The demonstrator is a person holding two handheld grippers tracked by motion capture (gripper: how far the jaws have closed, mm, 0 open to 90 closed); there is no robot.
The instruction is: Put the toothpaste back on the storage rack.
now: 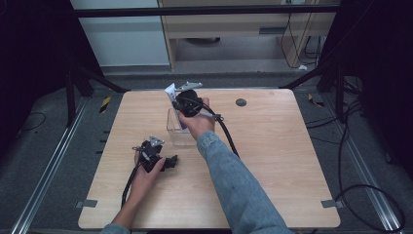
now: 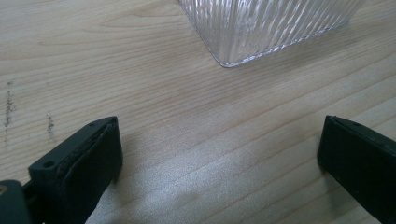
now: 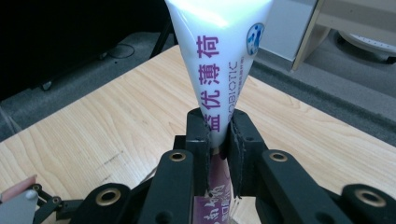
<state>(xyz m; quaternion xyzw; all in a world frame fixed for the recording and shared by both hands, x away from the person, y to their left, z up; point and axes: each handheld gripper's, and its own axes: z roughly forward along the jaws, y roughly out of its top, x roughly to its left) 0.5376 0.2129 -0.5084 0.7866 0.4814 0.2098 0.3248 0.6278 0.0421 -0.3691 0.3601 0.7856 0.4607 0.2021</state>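
The right claw [image 3: 218, 135] is clenched on a white tube [image 3: 219, 51], which stands up out of it over the clear box [image 1: 176, 127]. The left claw [image 2: 219, 154] lies released, near the box's corner. Best lower the tube straight, clearing the rim, before letting go.

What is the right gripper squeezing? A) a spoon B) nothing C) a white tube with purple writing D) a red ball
C: in the right gripper view, the right gripper is shut on the white tube, which has purple writing on it.
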